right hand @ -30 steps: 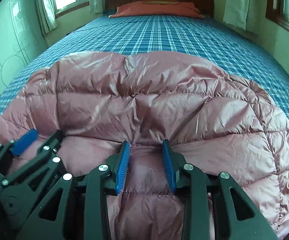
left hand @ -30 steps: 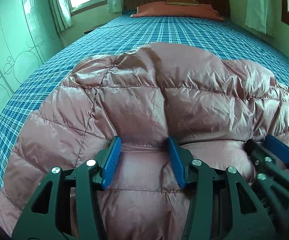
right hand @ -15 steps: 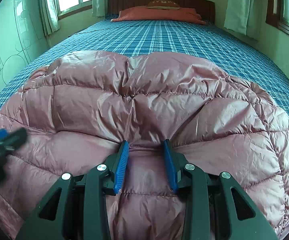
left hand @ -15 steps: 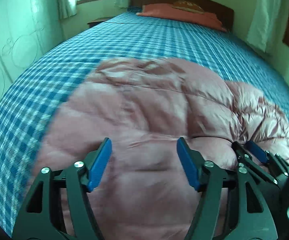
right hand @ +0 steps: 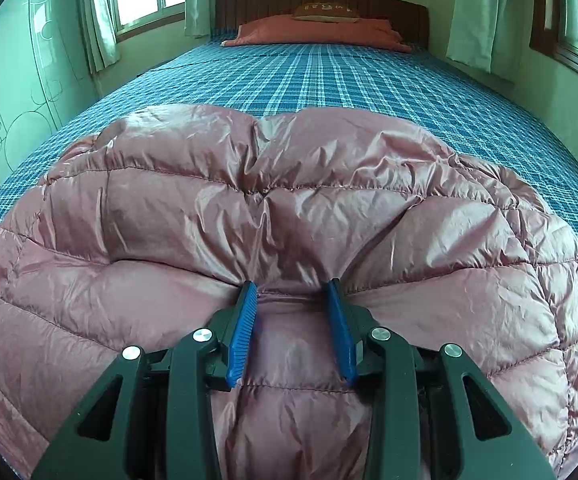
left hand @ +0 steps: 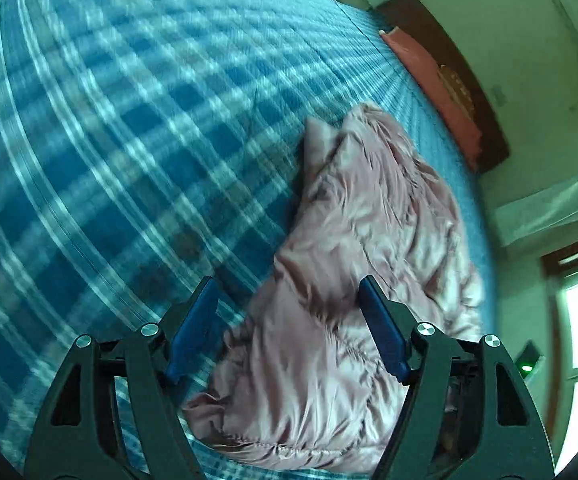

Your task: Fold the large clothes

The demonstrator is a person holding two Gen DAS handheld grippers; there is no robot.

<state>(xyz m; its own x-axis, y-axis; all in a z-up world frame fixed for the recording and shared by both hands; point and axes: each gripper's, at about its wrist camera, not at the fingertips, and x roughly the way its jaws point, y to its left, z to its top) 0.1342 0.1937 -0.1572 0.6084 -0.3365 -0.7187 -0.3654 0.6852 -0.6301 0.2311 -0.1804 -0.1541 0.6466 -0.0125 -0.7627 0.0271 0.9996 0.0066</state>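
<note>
Two wrist views of a puffy, quilted, dusty-pink down jacket (right hand: 289, 208) lying on the near end of a blue-and-white plaid bedsheet (right hand: 329, 76), well apart from the flat orange pillow (right hand: 313, 30) at the dark wooden headboard (right hand: 321, 0). The right gripper (right hand: 293, 328) remained clamped on a bunched fold of the jacket's near edge, its blue pads pressing the fabric from both sides. The left gripper (left hand: 289, 328), which a second earlier had pinched the same edge beside the right one, had let go, swung out sideways and rolled, so that its view was tilted and blurred; its jaws were opening, with the jacket's side edge (left hand: 329, 352) lying loosely between the pads, unpressed. Judged from this, one fold was finished or set down, and the left gripper was probably seeking a new hold at the jacket's side.
</note>
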